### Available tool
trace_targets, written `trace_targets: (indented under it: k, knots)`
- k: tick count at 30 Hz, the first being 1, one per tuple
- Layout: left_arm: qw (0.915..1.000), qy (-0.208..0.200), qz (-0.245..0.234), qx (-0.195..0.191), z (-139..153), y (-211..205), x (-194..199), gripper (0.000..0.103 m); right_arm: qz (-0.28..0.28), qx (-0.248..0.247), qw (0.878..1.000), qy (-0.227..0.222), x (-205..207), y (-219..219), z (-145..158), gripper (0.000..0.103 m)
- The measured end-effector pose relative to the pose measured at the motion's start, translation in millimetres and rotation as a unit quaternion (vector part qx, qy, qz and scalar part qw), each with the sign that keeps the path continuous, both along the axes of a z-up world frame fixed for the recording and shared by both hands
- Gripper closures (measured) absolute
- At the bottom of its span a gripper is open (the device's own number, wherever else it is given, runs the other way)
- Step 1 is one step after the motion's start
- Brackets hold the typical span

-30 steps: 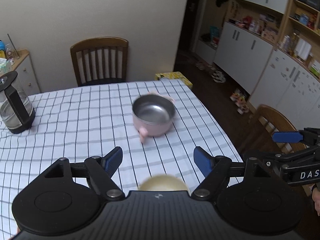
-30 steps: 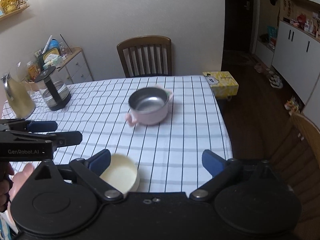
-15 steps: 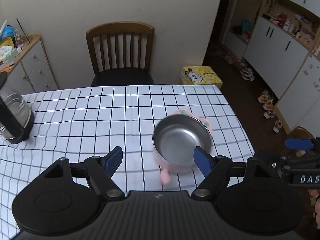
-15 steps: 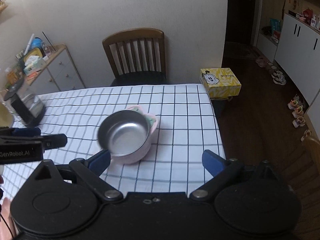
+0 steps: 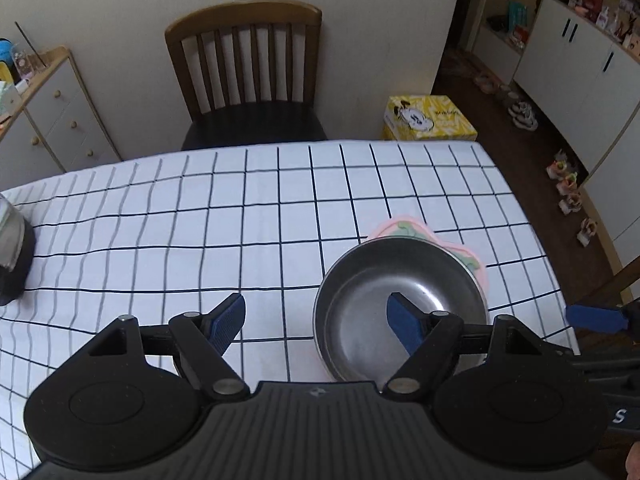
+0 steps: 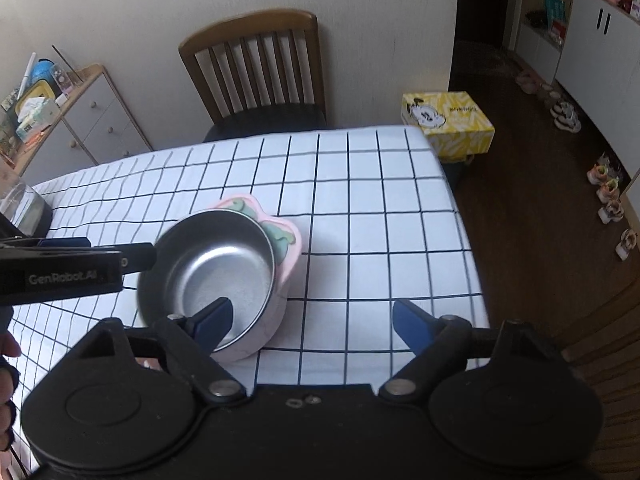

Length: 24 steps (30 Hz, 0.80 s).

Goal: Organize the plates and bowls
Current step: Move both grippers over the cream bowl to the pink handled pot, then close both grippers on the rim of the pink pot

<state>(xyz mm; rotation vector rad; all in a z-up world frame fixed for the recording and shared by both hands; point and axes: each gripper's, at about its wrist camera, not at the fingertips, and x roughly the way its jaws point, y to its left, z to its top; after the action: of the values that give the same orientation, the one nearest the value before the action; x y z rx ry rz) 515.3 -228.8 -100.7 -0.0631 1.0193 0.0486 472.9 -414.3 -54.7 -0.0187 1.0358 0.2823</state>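
- Being closed in on by both grippers — the pink bowl (image 5: 404, 316), low on the bench (image 5: 200, 220), is now looming larger than a second ago.
- Right gripper (image 6: 312, 320) jaws are closing around its rim, nothing pinched; left gripper (image 5: 316, 322) jaws are being held wide — pickup is being readied.

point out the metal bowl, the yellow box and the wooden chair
metal bowl (image 5: 400, 280), left wrist view, inner wall
yellow box (image 6: 448, 120), right wrist view, top face
wooden chair (image 5: 244, 12), left wrist view, top rail

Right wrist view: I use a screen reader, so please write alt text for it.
A pink bowl with a steel lining sits on a checked tablecloth, the closing right gripper straddling its right wall without contact. The left gripper reaches in from the left; a wooden chair stands behind.
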Motion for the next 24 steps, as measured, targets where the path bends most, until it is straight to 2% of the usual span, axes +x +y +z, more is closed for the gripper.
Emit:
trace_targets:
  k: [2,4,7,10,18,21,24]
  knots:
    - [1.0000,0.003,0.001,0.004,-6.4,-0.7,5.1,0.026,0.000,0.004,1.000,0.012,6.0,3.4,-8.7,0.024]
    - [1.0000,0.008,0.000,-0.001,-12.0,0.0,10.7,0.036,0.003,0.006,1.000,0.020,10.4,7.2,-16.0,0.028]
    - [0.9998,0.019,0.004,-0.008,-19.9,2.1,18.6,0.041,0.009,0.009,1.000,0.028,15.0,13.3,-23.3,0.032]
    - [0.9997,0.023,0.002,-0.010,-25.2,2.9,23.4,0.042,0.012,0.015,0.999,0.037,18.6,18.9,-28.5,0.041]
    - [0.9994,0.029,0.002,-0.017,-35.6,3.7,34.1,0.043,0.020,0.014,0.998,0.050,22.2,28.5,-38.7,0.053]
    - [0.9987,0.041,0.003,-0.029,-41.4,3.8,36.8,0.064,0.020,0.015,0.998,0.053,22.4,28.5,-40.4,0.057]
    - [0.9979,0.052,0.017,-0.036,-45.4,7.0,38.5,0.066,0.020,0.016,0.998,0.055,23.1,28.9,-42.0,0.065]
